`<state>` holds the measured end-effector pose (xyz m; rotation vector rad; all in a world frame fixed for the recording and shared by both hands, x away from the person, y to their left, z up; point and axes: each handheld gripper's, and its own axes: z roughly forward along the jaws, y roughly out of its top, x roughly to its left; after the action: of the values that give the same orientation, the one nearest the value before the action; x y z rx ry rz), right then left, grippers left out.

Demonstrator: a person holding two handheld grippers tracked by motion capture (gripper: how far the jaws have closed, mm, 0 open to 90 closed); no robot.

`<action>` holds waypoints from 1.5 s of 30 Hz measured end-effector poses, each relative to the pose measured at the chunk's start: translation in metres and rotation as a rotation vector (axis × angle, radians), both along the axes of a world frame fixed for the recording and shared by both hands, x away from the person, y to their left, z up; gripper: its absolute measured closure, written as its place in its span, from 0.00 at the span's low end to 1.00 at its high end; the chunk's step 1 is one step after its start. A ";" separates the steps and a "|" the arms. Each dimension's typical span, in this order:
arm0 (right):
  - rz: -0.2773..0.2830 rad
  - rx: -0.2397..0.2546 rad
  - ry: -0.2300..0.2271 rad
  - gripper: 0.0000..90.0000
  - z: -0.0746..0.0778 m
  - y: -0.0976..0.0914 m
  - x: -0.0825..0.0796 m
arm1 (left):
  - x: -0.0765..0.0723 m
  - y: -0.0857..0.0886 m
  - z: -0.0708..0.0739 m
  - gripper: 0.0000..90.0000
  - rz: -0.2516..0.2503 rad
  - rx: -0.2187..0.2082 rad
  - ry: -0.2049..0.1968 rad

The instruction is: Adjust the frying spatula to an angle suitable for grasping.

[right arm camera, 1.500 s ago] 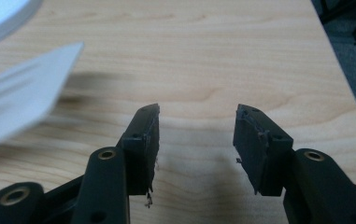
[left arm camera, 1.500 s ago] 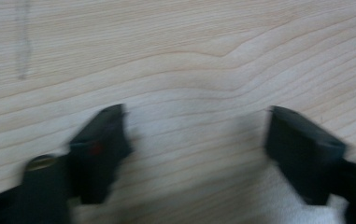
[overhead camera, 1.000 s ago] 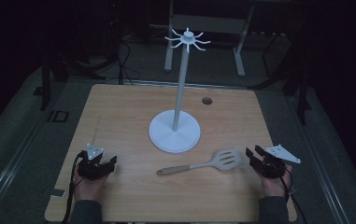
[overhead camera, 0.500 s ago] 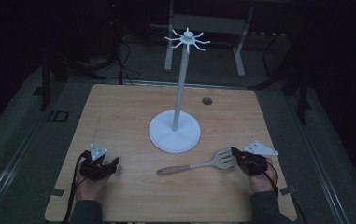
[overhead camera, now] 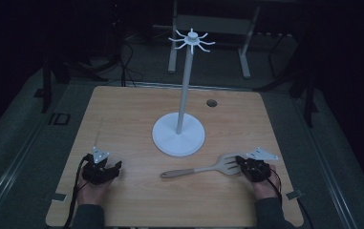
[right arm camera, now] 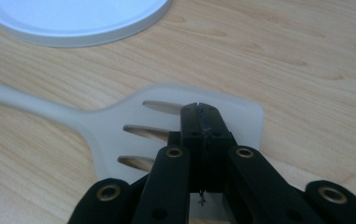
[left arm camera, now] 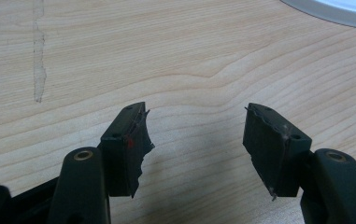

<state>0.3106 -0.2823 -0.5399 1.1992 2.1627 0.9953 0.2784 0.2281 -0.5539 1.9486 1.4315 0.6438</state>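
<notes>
- Near side of the stand [overhead camera: 178,138], a little to its right: spatula [overhead camera: 201,169] flat on the table [overhead camera: 122,119], not lifted.
- Points its slotted blade away from the stand's base toward the right table edge; trails its handle back toward the middle, just in front of the base.
- Lies near the base but apart from it, with bare wood between.
- At the blade end, farther from the stand: right gripper [overhead camera: 239,162], in a hand coming up from the near edge.
- Closed tight; pads meet face to face in the right gripper view, tips [right arm camera: 199,112] over the blade [right arm camera: 241,119] beside the slots.
- Nothing seen between the pads; cannot tell whether the tips touch the blade or hang just above it.
- Beyond the blade in that same view: rim of the stand's white base [right arm camera: 73,18].
- Left of the stand and nearer than it, well apart from the spatula: left gripper [overhead camera: 115,168], low over the wood in the other hand.
- Open wide, with only bare wood grain between the jaws [left arm camera: 196,130]; grips nothing.
- Far off at the top right corner of the left gripper view: a sliver of the stand's base [left arm camera: 339,9].
- Up from the base: a thin upright pole, topped by a ring of small hooks [overhead camera: 191,40], all bare.
- Behind the stand, to its right: small dark hole [overhead camera: 211,102] in the tabletop.
</notes>
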 end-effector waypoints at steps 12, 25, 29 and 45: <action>0.003 -0.008 0.030 1.00 -0.001 -0.002 -0.012 | 0.000 0.000 0.000 0.44 -0.003 0.005 0.005; 0.046 -0.026 0.071 1.00 -0.001 -0.002 -0.031 | 0.000 0.000 -0.001 0.44 -0.005 0.012 0.010; 0.065 -0.034 0.079 1.00 -0.001 0.000 -0.037 | 0.001 -0.001 -0.001 0.44 -0.005 0.012 0.011; 0.144 -0.040 0.055 0.92 0.017 0.018 -0.026 | 0.001 -0.001 -0.001 0.44 -0.003 0.013 0.012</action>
<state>0.2842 -0.2645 -0.5227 1.0766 2.3278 0.9833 0.2795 0.2275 -0.5553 1.9679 1.4344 0.6421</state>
